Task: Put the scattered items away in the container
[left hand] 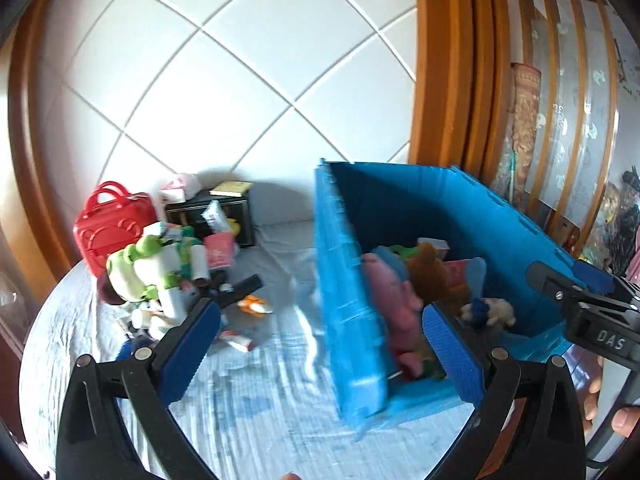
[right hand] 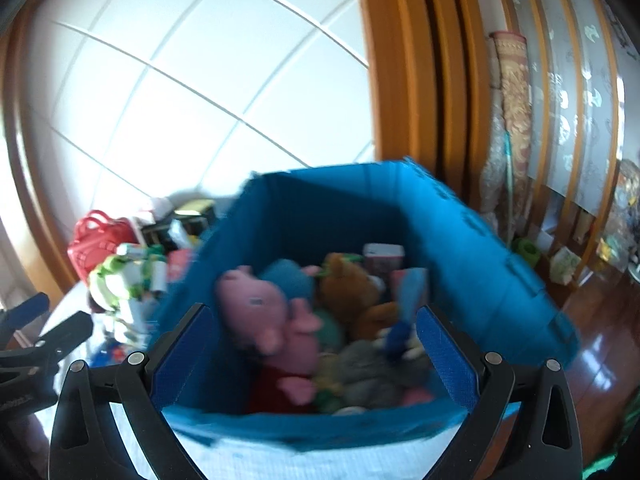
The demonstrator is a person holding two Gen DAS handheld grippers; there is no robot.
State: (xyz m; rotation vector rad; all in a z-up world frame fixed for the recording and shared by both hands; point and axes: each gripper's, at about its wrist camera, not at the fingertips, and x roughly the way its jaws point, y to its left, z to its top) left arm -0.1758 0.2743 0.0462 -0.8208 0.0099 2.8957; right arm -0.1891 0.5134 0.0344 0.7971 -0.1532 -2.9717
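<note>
I am holding both claws wide apart with nothing between the pads: my left claw [left hand: 322, 344] is hanging above the pale blue wrinkled bed sheet [left hand: 256, 396], just beside the near wall of the big blue plastic folding crate [left hand: 352, 280], and my right claw [right hand: 316, 356] is hovering right over the open top of this same crate. The crate is already carrying a good part of the work: inside it I am seeing a pink pig plush toy [right hand: 264, 312], a brown bear plush toy [right hand: 348, 284], a small grey and white plush [right hand: 372, 372] and a little pink and white box [right hand: 382, 258] at the far wall, all lying loosely on each other. But the task is not finished, I judge it at about the middle. On the left part of the sheet a heap is waiting: a green and white plush figure [left hand: 148, 264], a red plastic toy handbag [left hand: 110, 228], a black box [left hand: 224, 210] with a thin yellowish book on it, a pink paper cup [left hand: 219, 252], a small orange and white toy [left hand: 254, 305] and some tubes and small bottles that are too blurred for me to name. The heap is well apart from the crate.
</note>
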